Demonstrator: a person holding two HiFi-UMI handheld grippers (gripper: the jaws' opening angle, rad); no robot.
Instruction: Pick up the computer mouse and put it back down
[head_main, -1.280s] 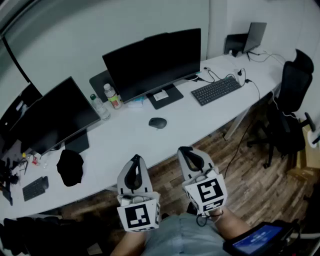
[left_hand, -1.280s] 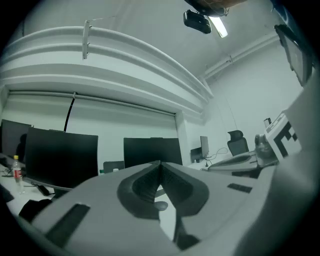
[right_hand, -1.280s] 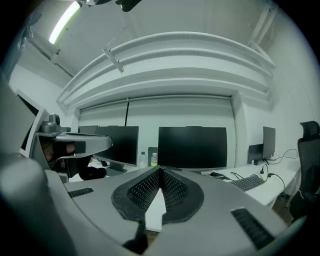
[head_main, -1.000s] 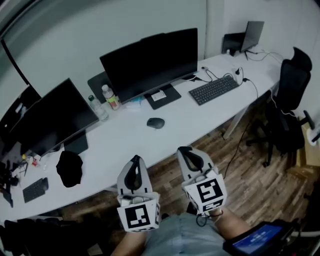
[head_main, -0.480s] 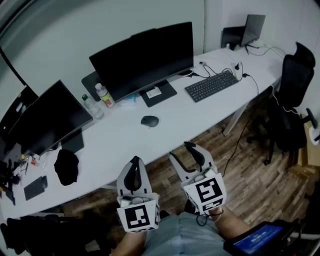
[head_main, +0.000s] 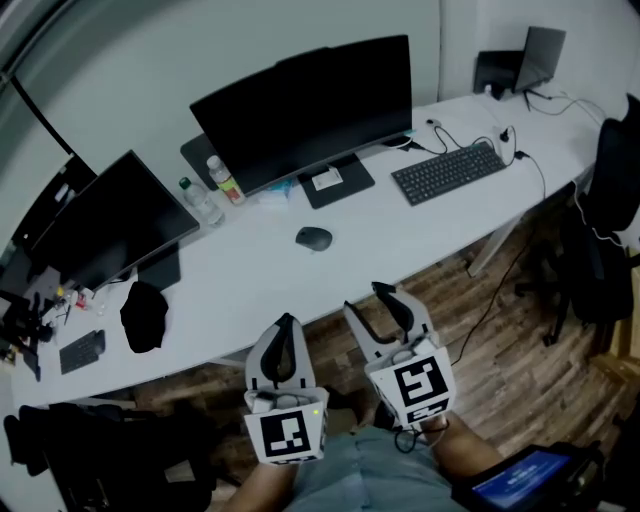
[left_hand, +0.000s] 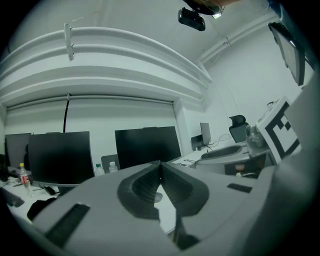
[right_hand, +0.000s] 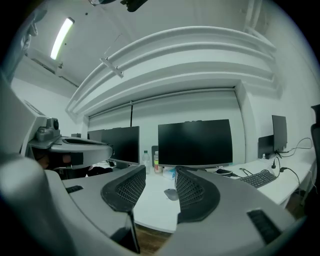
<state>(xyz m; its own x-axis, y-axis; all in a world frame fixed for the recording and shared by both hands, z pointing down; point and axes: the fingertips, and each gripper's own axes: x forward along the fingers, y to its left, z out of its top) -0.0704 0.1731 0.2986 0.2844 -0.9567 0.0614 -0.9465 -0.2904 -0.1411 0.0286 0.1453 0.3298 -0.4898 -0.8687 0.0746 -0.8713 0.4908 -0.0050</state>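
A dark grey computer mouse (head_main: 314, 238) lies on the white desk (head_main: 260, 285), in front of the larger monitor. In the right gripper view the mouse (right_hand: 171, 194) shows small and far off between the jaws. Both grippers hang over the wooden floor, short of the desk's near edge and pointing toward it. My left gripper (head_main: 285, 322) is shut with nothing in it, its jaws meeting at the tip (left_hand: 160, 164). My right gripper (head_main: 369, 301) is parted with nothing between the pads, and its jaws (right_hand: 160, 171) are closing a little.
Two black monitors (head_main: 305, 105) (head_main: 100, 225) stand at the back of the desk. Two bottles (head_main: 222, 180), a keyboard (head_main: 448, 172), a black cap (head_main: 145, 315) and cables also sit there. An office chair (head_main: 610, 190) stands at the right on the wooden floor (head_main: 500, 340).
The right gripper's jaws have gone from shut to parted. The left gripper stays shut. Both grippers have shifted slightly, and the desk has slid a little in the head view.
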